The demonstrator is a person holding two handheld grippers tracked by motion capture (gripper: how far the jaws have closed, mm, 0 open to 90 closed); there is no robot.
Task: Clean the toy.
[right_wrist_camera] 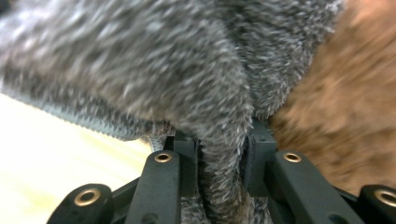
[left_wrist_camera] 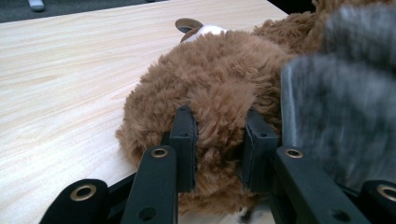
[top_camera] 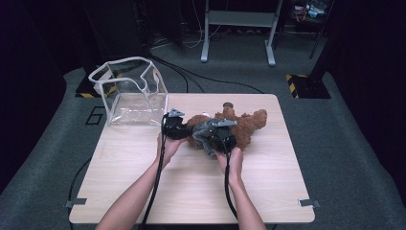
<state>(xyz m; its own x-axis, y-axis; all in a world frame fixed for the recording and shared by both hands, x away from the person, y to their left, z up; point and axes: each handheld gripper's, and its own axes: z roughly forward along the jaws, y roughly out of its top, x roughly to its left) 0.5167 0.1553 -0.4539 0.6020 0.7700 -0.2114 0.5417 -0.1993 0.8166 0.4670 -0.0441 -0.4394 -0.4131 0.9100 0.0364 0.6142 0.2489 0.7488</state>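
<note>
Brown plush of the teddy bear [left_wrist_camera: 219, 88] is pinched in a fold between the jaws of the left gripper [left_wrist_camera: 219, 149], which stand narrowly apart and press into the fur. Jaws of the right gripper [right_wrist_camera: 223, 158] clamp a fold of the bear's grey knitted garment [right_wrist_camera: 154, 60]. Lying on the wooden table [top_camera: 191, 191] near its far edge, the bear has a clear plastic bag [top_camera: 131, 93] just beyond it, at the far left corner; bare tabletop extends from the bear to the near edge.
</note>
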